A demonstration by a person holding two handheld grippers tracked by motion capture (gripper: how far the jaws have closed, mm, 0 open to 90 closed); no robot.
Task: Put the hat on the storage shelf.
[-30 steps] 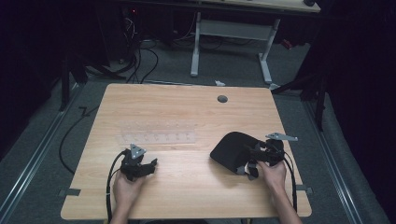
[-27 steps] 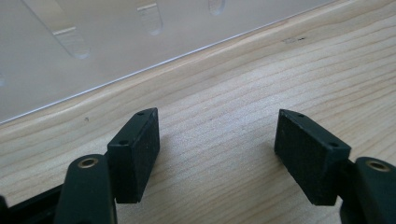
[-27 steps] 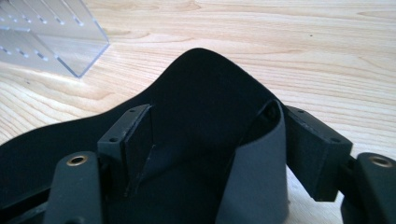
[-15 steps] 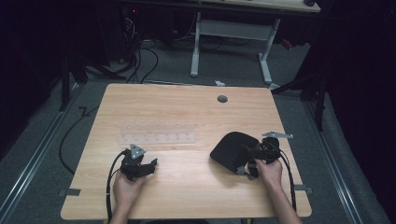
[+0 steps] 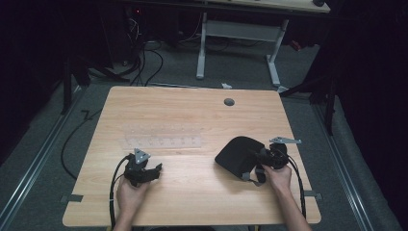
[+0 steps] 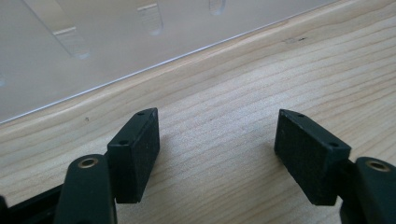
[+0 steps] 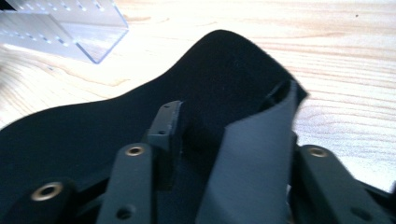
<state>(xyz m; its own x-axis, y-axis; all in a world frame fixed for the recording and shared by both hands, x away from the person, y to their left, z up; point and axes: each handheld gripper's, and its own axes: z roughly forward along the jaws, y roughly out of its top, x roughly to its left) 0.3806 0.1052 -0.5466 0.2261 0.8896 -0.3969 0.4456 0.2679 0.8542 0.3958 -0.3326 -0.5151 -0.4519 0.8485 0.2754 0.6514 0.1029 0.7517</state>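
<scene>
A black soft flat piece [image 5: 236, 154] lies on the wooden table [image 5: 192, 110] at the front right. My right gripper [image 5: 261, 162] is at its right edge. In the right gripper view the jaws of the right gripper [image 7: 229, 116] stand partly apart around a raised grey flap [image 7: 252, 149] of the black piece [image 7: 140, 107]; a gap shows beside the left pad [image 7: 170, 123], and the other pad is hidden behind the flap. My left gripper [image 5: 155, 171] rests low at the front left, open, with bare wood between the jaws of the left gripper [image 6: 217, 135].
A clear plastic rack [image 5: 161, 139] lies flat mid-table, just beyond the left gripper [image 6: 93, 46] and off to the far left of the right one [image 7: 70, 28]. A round grey grommet [image 5: 229, 102] sits near the far edge. Cables trail from both grippers toward the front edge.
The right hand has shifted slightly left against the edge of the black piece. The left gripper has stayed where it was.
</scene>
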